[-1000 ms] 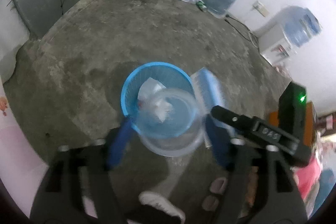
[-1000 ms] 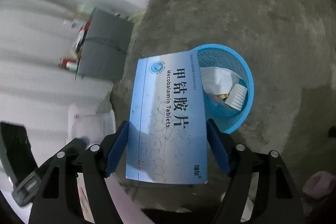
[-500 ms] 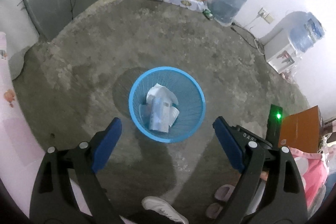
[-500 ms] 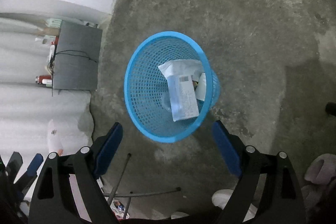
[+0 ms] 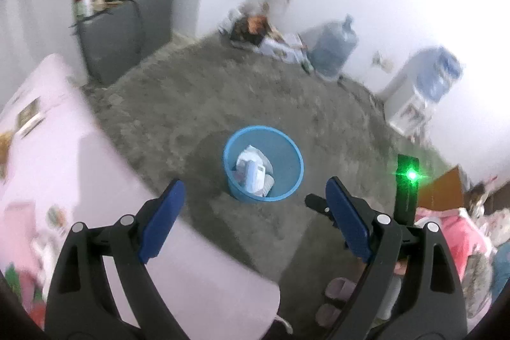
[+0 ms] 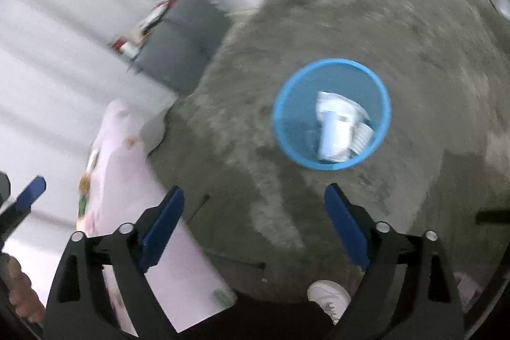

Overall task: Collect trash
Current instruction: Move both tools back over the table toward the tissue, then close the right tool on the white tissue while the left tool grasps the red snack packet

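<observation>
A blue mesh waste basket [image 5: 291,155] [image 6: 283,104] stands on the grey concrete floor. Inside it lie a white-and-blue tablet box [image 5: 255,172] [image 6: 334,129], a clear plastic cup and crumpled paper. My left gripper [image 5: 255,214] hovers well above and short of the basket, open, with nothing between its blue pads. My right gripper [image 6: 254,214] is also raised above the floor, the basket up and to its right; its jaws are opening wider and hold nothing. Both views are motion-blurred.
A pale pink cloth-covered table [image 5: 57,155] [image 6: 127,174] fills the lower left. A grey cabinet [image 5: 124,31], water jugs [image 5: 331,48], a dispenser [image 5: 411,97] and boxes line the far wall. A person's white shoe [image 6: 328,298] and slippers [image 5: 334,292] are near the bottom edge.
The left gripper let go of the clear cup and the right let go of the tablet box; both now lie in the basket. Both grippers opened and rose back from the basket.
</observation>
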Demonstrator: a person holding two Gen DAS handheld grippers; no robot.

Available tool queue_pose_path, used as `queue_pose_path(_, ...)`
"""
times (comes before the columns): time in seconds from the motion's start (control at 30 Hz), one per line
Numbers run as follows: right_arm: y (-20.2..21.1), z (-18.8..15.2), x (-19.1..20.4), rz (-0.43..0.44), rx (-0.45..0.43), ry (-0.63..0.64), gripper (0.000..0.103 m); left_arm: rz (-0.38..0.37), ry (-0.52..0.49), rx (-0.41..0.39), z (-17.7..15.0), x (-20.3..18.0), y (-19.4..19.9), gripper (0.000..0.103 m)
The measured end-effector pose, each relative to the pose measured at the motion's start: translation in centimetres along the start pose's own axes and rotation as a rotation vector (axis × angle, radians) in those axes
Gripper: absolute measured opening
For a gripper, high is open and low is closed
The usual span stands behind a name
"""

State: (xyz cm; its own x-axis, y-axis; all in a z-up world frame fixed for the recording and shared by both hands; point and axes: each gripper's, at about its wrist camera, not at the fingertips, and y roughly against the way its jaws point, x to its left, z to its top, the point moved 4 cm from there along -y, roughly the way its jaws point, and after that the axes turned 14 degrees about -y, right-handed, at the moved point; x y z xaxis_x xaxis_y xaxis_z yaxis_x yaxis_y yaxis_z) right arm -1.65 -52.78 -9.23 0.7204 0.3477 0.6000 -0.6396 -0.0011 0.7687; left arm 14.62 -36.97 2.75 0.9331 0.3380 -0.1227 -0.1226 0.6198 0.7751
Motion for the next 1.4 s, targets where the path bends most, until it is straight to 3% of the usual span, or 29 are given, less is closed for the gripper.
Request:
queue_pose_path(0.1,1.6,-1.8,3.9,0.044,0.022,0.11,0.09,0.015,0.04,-0.069,-2.5,1.5,5.5,0.085)
queue_pose_path(0.2,3.3,-3.9,7.3,0.1,0.042,0.203,0.09,0.079,0.074,-0.152,-5.6,3.5,11.5,0.085)
queue_pose_path(0.47,3.9,-9.5,13.7,0.2,0.171,0.362,0.09,0.428,0.233,-0.318,-17.3,9.7,26.5,0.086)
queue_pose_path(0.57,2.9,-11.8,16.1,0.228,0.252,0.399,0.09,0.485,0.306,-0.343,-20.9,11.1,29.0,0.086)
queue_pose_path(0.7,1.5,-14.5,18.2,0.222,0.314,0.438,0.09,0.505,0.395,-0.333,-25.7,12.2,29.6,0.086)
queue_pose_path(0.87,-0.6,-17.4,20.5,0.211,0.382,0.465,0.09,0.531,0.424,-0.316,-28.9,12.6,28.8,0.086)
queue_pose_path(0.97,-2.5,-18.9,22.0,0.203,0.426,0.458,0.09,0.502,0.414,-0.335,-29.7,12.5,28.6,0.086)
queue_pose_path(1.1,-4.9,-20.0,23.2,0.198,0.468,0.432,0.09,0.458,0.345,-0.363,-28.8,11.9,27.9,0.086)
queue_pose_path(1.2,-6.5,-20.5,24.0,0.199,0.492,0.402,0.09,0.468,0.227,-0.351,-26.8,11.0,26.5,0.083)
queue_pose_path(1.3,-8.1,-20.7,24.7,0.19,0.507,0.381,0.087,0.493,0.107,-0.283,-25.5,10.5,24.1,0.074)
queue_pose_path(1.4,-9.9,-20.9,25.3,0.17,0.521,0.375,0.083,0.515,0.009,-0.166,-24.7,10.9,20.7,0.065)
